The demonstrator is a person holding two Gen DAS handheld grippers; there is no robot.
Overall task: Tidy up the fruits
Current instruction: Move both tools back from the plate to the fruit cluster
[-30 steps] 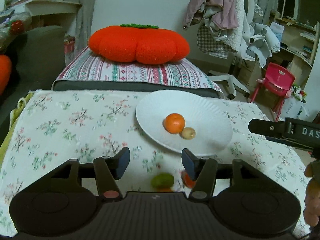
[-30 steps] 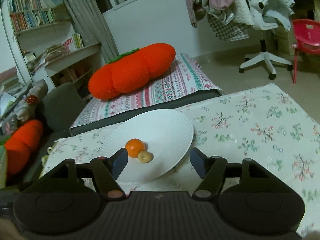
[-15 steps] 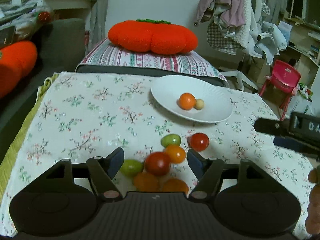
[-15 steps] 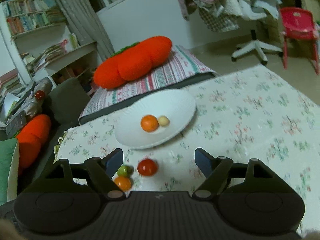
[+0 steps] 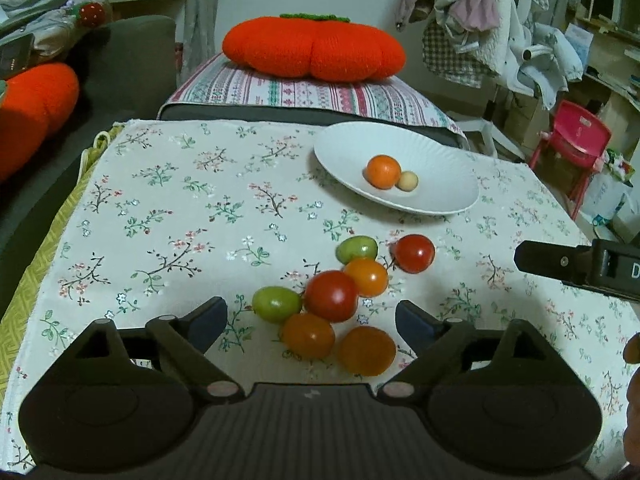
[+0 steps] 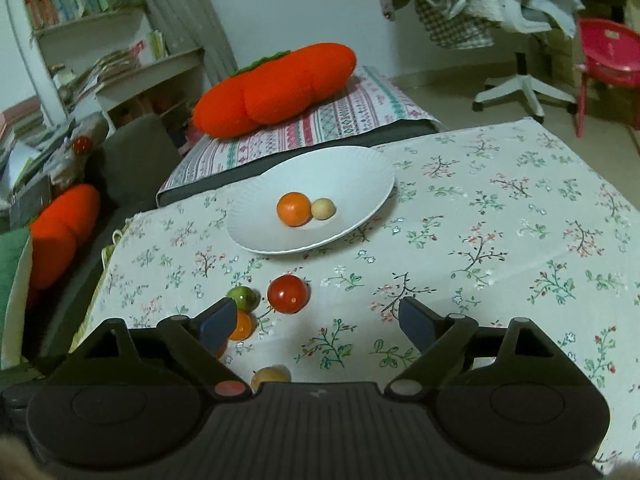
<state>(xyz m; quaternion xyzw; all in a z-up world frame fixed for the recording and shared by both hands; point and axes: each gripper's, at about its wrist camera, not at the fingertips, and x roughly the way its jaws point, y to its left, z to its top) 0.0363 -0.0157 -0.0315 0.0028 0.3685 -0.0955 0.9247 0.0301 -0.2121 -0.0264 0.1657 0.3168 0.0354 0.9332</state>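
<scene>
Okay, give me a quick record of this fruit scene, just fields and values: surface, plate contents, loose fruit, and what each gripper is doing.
surface: floral tablecloth
plate: white plate, far right of the cloth
on plate: one orange fruit touching a small pale fruit
loose fruit: seven on the cloth near the plate: two red, two green, three orange
nearest the plate: red tomato
left gripper: jaws opening, nothing gripped, cluster ahead of them
right gripper: jaws opening, nothing gripped

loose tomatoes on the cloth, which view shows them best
The left wrist view: all seven loose tomatoes lie unobstructed ahead of the left tongs. The right wrist view catches only some, partly hidden behind the right tongs.
</scene>
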